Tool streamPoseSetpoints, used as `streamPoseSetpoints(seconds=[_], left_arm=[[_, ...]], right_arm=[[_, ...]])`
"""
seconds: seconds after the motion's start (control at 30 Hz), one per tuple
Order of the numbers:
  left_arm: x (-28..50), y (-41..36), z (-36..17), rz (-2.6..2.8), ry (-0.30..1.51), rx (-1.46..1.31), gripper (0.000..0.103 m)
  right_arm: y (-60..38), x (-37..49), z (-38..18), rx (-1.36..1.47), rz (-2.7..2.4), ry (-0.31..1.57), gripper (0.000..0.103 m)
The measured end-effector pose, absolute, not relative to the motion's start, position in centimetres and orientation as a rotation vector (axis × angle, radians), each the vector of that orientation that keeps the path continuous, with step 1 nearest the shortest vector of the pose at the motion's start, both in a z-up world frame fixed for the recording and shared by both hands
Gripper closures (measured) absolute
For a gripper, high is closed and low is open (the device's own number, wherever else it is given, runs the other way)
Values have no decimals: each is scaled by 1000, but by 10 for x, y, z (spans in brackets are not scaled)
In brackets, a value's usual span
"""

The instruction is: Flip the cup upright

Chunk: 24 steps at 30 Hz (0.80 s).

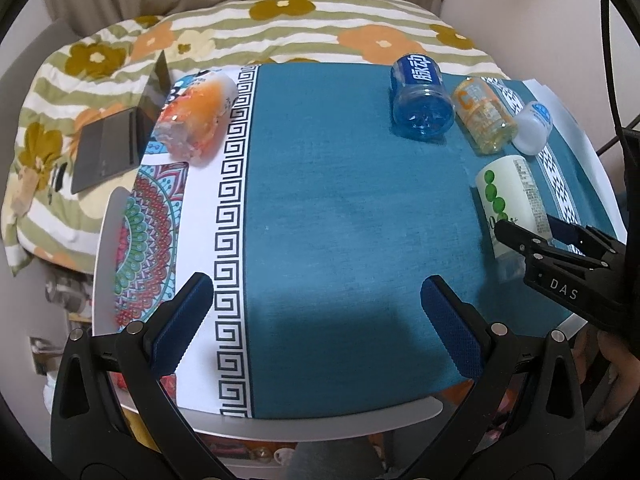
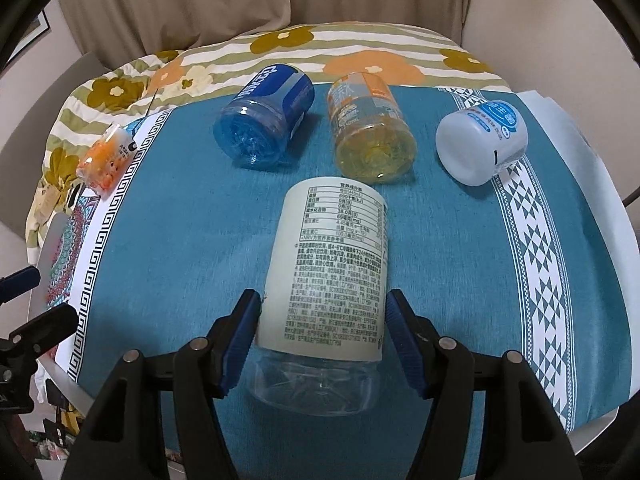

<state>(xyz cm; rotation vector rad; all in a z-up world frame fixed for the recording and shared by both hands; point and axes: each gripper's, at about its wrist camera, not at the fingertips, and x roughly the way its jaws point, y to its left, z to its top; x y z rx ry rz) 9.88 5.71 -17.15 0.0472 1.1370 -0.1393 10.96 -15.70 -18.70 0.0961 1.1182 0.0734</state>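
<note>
The jaws of the right gripper [image 2: 322,340] stand on both sides of the white-labelled cup [image 2: 328,264], and the blue pads [image 2: 242,344] seem to touch its label, so we judge it is closed on this cup or very near to that; the jaws of the left gripper [image 1: 316,320] are wide open and hold nothing. The cup lies on its side on the blue cloth [image 2: 180,220], in the middle of the right wrist view, with its clear bottom toward us and its far end toward 12 o'clock. We think the step in hand is the grasp, and the turning is not yet done. The next move calls for a firm hold, then lifting a little and rotating the cup until it can stand on its bottom, without pushing the neighbours. We count five cups, all lying down: this one, a blue cup [image 2: 264,120] at 11 o'clock from it, a yellow cup [image 2: 370,132] at 12 o'clock, a white cup [image 2: 482,144] at 2 o'clock, and an orange cup [image 2: 106,160] well apart at 10 o'clock. There are two grippers and one laptop [image 1: 116,140] on the flowered blanket [image 1: 280,28].
</note>
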Motion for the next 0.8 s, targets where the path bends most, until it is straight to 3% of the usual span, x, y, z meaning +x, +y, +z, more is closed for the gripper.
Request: streamPoseSetpoints(seconds=[0.1,0.17,0.2,0.8], left_arm=[[100,60,-168,-139,1131,46,0],[100,62,-166,-139,1127,44,0],[100,63,-165,-140,1125,43,0],[101,16,-108,-243,1085,31,0]], right_arm=[[-156,109,-185,109,84,1108,35],[-153,108,-182,107,84,1091,8],[-152,107,-179,105,87,1080,7],[-206,74,-99,155,46,957,6]])
